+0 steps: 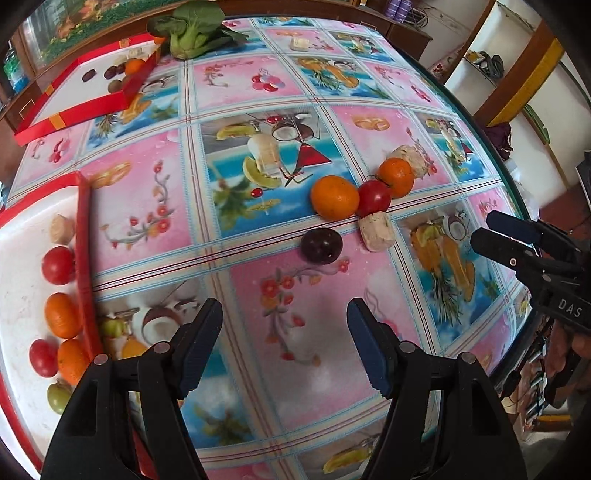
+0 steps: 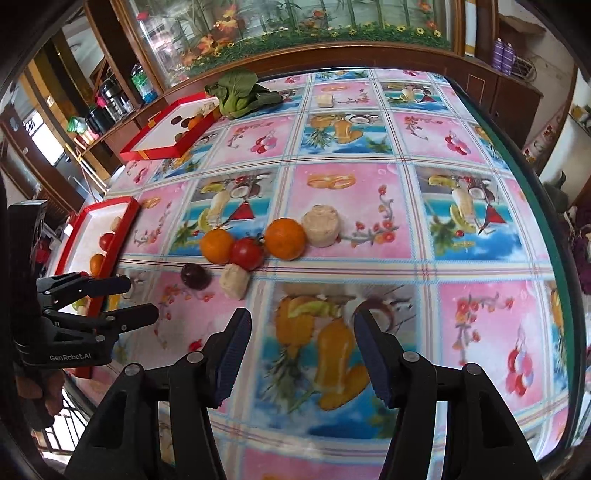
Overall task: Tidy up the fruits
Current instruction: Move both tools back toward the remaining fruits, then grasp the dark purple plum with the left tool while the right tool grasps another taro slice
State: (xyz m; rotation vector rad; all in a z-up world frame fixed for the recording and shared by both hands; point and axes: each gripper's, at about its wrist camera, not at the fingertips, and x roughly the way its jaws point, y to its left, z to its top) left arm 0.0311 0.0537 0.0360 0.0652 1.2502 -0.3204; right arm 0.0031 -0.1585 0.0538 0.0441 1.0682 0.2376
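Loose produce lies in a cluster mid-table: two oranges, a red tomato, a dark plum and two beige lumps. The same cluster shows in the right wrist view: oranges, tomato, plum. My left gripper is open and empty, short of the plum. My right gripper is open and empty, nearer than the cluster. A near red-rimmed tray holds tomatoes, oranges and a green fruit.
A second red tray with dark fruits and an orange sits at the far left. A green leafy vegetable lies beyond it. The table's right edge is close. A wooden cabinet runs behind the table.
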